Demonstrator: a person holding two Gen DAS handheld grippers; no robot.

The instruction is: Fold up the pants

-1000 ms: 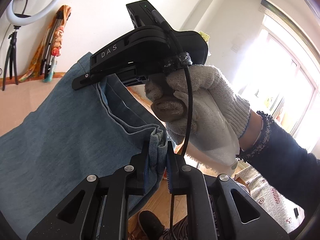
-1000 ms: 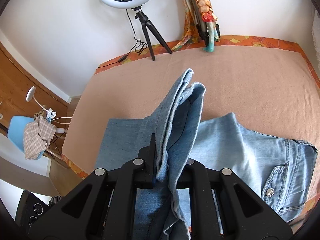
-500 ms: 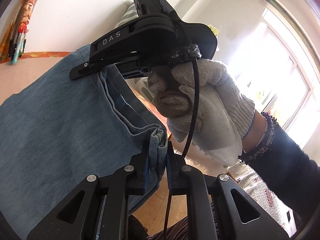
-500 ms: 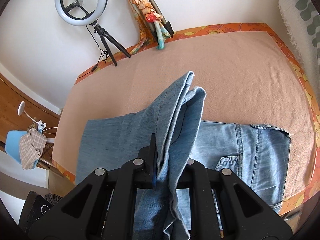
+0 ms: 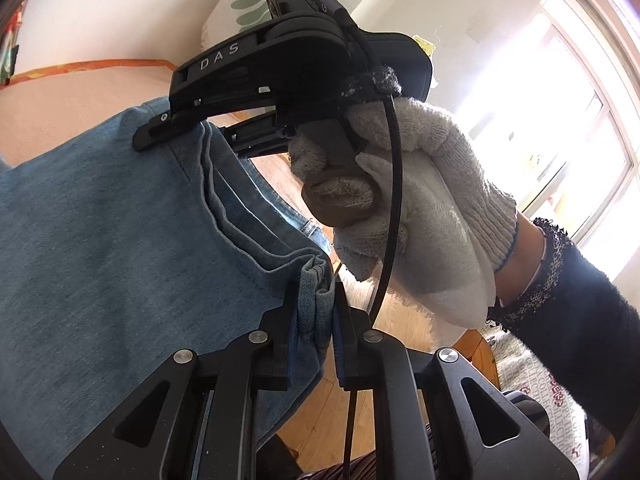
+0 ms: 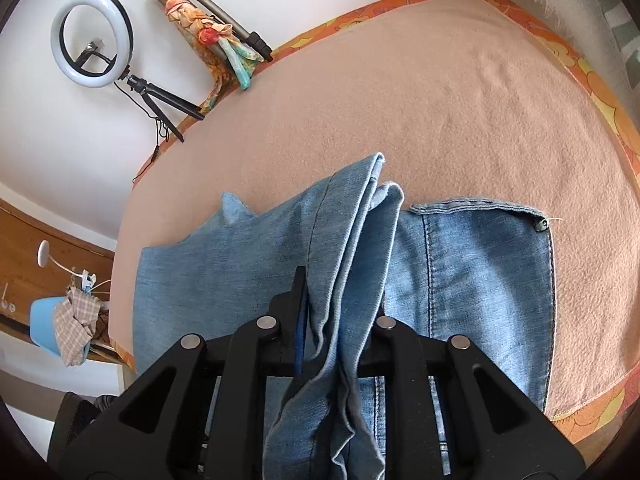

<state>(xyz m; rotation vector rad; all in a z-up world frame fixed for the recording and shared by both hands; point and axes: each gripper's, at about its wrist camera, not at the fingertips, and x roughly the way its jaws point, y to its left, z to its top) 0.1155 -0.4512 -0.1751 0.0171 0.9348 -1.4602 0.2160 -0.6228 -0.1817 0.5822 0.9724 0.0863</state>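
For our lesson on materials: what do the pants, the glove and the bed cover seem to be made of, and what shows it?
Pants: light blue denim, matte; visible weave, contrast stitching.
Glove: white knitted yarn, likely cotton; ribbed cuff, loops, grubby fingertips.
Bed cover: peach, fuzzy fabric, perhaps fleece; soft nap, no sheen.

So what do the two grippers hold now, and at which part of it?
Both hold the jeans. The left gripper pinches a bunched hem corner; the right gripper clamps the gathered hem edge further along, lifted above the bed.
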